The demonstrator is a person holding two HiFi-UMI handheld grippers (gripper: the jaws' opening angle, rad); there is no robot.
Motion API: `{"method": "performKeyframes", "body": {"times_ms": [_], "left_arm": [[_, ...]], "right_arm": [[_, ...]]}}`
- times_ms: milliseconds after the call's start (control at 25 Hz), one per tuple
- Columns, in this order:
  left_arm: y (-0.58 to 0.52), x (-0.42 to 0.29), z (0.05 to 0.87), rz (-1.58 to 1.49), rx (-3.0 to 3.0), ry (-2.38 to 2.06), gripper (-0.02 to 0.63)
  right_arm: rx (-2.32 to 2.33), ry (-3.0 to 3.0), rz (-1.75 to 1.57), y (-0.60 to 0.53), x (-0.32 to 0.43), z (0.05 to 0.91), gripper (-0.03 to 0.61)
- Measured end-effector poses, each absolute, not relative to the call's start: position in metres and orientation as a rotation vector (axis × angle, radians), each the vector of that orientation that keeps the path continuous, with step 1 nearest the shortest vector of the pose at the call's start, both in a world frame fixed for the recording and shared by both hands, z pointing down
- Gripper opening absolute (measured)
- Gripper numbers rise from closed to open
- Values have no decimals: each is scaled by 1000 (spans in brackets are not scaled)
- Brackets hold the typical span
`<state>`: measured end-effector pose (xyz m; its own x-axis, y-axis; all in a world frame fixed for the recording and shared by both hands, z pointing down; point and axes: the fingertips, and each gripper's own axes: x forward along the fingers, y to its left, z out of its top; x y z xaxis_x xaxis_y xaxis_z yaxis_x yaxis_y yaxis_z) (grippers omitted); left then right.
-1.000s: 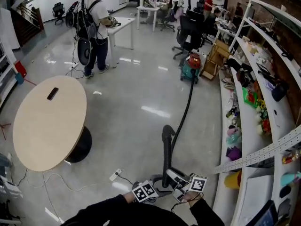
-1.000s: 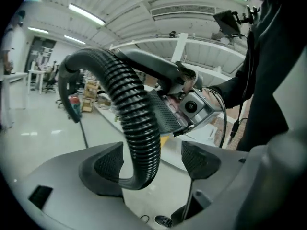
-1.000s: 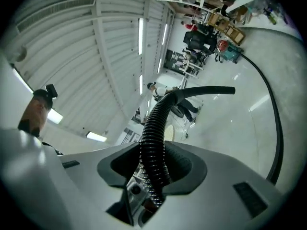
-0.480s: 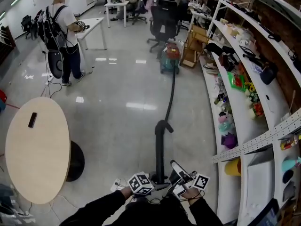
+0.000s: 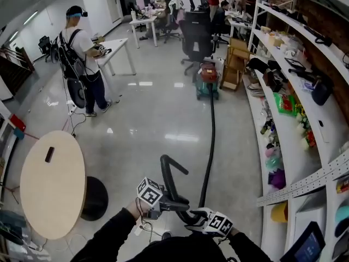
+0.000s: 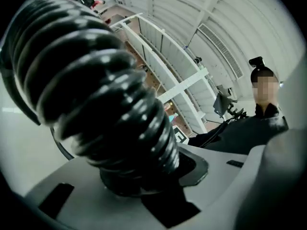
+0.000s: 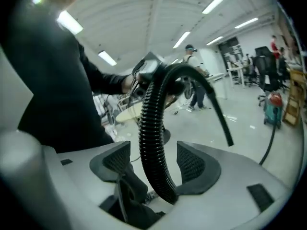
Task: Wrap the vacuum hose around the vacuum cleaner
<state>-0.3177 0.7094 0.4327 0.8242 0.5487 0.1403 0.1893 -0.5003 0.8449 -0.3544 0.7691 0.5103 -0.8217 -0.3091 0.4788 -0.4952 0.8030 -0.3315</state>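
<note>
The ribbed black hose (image 5: 211,141) is clamped by the left gripper (image 5: 163,203) and is passed loosely between the just-opened jaws of the right gripper (image 5: 197,218).

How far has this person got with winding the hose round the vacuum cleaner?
Barely begun. Nothing is wrapped yet: the hose runs straight across the floor from the vacuum cleaner. In hand: its free end is lifted into a bend; the left gripper has just closed on it, while the right gripper has just opened, the hose loose between its jaws. Left: carrying it over and winding every turn.
</note>
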Motion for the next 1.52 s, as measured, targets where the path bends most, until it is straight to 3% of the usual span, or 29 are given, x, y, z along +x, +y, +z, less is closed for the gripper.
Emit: {"method": "performKeyframes", "body": {"times_ms": [160, 200, 280, 320, 400, 480, 680, 880, 1040, 1200, 1280, 1360, 1440, 1520], "left_arm": [[705, -266, 411, 635, 2091, 638, 166], [702, -250, 409, 652, 2099, 635, 166], [689, -220, 411, 663, 2136, 555, 166], [678, -206, 416, 672, 2162, 477, 168], [657, -184, 431, 708, 2183, 298, 306], [641, -172, 442, 689, 2106, 157, 359], [592, -195, 450, 465, 1996, 2, 365], [606, -219, 493, 818, 2476, 150, 365], [624, -204, 530, 865, 2531, 352, 365], [579, -183, 561, 888, 2634, 285, 365], [543, -175, 560, 828, 2694, 198, 358], [515, -178, 551, 792, 2730, 214, 137], [495, -187, 539, 814, 2730, 301, 129], [479, -196, 527, 859, 2689, 370, 123]], "right_arm": [[375, -2526, 309, 756, -348, 511, 277], [348, -2517, 279, 753, -342, 511, 219], [353, -2545, 329, 743, -324, 509, 198], [376, -2584, 399, 736, -314, 506, 192], [436, -2693, 593, 720, -295, 496, 181], [518, -2817, 838, 698, -274, 485, 167], [692, -2929, 1303, 652, -217, 478, 161], [933, -2886, 1631, 586, -181, 472, 161], [1174, -2835, 1881, 508, -161, 458, 161], [1305, -2835, 2042, 434, -151, 439, 161], [1339, -2842, 2093, 404, -150, 431, 161], [1366, -2836, 2155, 378, -148, 429, 161], [1383, -2818, 2258, 355, -145, 427, 173], [1399, -2801, 2291, 338, -144, 424, 290]]}}
